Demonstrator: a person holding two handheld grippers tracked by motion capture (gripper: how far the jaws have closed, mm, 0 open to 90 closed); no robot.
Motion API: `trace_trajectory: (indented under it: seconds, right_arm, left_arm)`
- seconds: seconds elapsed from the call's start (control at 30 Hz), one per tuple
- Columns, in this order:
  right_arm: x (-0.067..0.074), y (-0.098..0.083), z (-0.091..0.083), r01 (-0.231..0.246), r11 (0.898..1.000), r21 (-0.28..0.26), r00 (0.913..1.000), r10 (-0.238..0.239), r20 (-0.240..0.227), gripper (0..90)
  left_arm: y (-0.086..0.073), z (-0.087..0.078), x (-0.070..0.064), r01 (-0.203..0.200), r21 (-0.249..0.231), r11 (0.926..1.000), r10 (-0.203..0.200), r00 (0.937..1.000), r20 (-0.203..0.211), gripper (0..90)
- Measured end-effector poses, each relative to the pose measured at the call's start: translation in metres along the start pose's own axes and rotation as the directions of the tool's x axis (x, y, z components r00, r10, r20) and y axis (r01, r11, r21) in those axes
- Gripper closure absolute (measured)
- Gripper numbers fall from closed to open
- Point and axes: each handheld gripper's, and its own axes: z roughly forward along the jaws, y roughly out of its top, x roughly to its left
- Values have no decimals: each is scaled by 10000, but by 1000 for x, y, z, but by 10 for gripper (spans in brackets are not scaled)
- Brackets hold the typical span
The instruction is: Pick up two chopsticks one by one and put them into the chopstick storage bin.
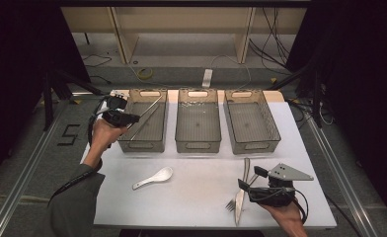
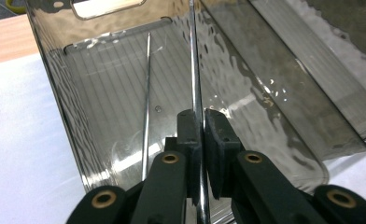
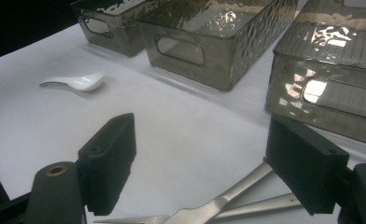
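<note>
Gripping a metal chopstick (image 2: 196, 84), the left tongs (image 2: 200, 122) hang over the left bin (image 1: 126, 143).
Right tongs (image 3: 204, 163) spread above cutlery (image 3: 228, 201) on the white desk (image 1: 196, 192); dark room, grey floor (image 1: 28, 133).

a lab; floor cables (image 1: 275, 29); black curtains (image 1: 23, 44)

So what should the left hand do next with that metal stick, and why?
Probably open the jaws and let it drop. The left gripper is shut on a metal chopstick already over the left bin, where its twin chopstick lies, so releasing it would pair them.
</note>
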Motion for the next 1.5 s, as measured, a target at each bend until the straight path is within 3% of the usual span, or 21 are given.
trace_trajectory:
  seconds: [0.37, 0.47, 0.53, 0.6, 0.67, 0.77, 0.87, 0.97, 1.03, 1.17, 1.2, 1.27, 1.5]
  right_arm:
    - [0, 0, 0, -21, 10000, 9, 10000, 21, 1, 254]
    - [0, 0, 0, -28, 10000, 3, 10000, 28, -8, 254]
    - [0, 0, 0, -26, 10000, 7, 10000, 26, -9, 254]
    - [0, 0, -1, -29, 10000, 4, 10000, 29, -11, 254]
    - [0, 0, -1, -38, 10000, -2, 10000, 38, -6, 254]
    - [0, 0, 0, -52, 10000, 7, 10000, 52, -15, 254]
    - [0, 0, 0, -64, 10000, 13, 10000, 64, -26, 254]
    - [0, 0, 0, -59, 10000, 12, 10000, 59, -23, 254]
    - [0, 0, 0, -64, 10000, 10, 10000, 64, -18, 254]
    - [0, 0, -1, -42, 10000, 4, 10000, 42, -20, 253]
    - [0, 0, -1, -31, 10000, -2, 10000, 31, -25, 254]
    - [1, 0, -1, 4, 10000, -26, 10000, -4, -37, 253]
    - [1, 1, -1, 29, 10000, -25, 10000, -29, -37, 253]
  left_arm:
    - [1, 13, 0, -13, 133, 9999, 15, 9999, -151, 843]
    - [1, 17, 1, -19, 98, 10000, 21, 9998, -194, 841]
    - [1, 19, 2, -69, -52, 10000, 67, 9989, -461, 835]
    - [1, 21, 5, 93, -170, 9998, -100, 9990, -446, 821]
    - [2, 20, 5, 182, -330, 9993, -197, 9988, -443, 688]
    - [2, 17, 3, 91, -363, 9993, -107, 9991, -419, 600]
    - [2, 13, -5, -5, -162, 9999, 6, 10000, 71, 521]
    - [0, 8, -13, -137, -251, 9996, 147, 9991, 400, 453]
    - [-4, 6, -18, -95, -223, 9997, 114, 9959, 893, 402]
    - [-14, 1, -27, -265, -269, 9993, 300, 9899, 1384, 325]
    - [-14, 1, -28, -432, -46, 9991, 434, 9893, 1391, 309]
    - [-17, -3, -30, -513, -214, 9985, 537, 9894, 1352, 267]
    - [-26, -14, -38, -1002, -38, 9950, 996, 9835, 1513, 221]
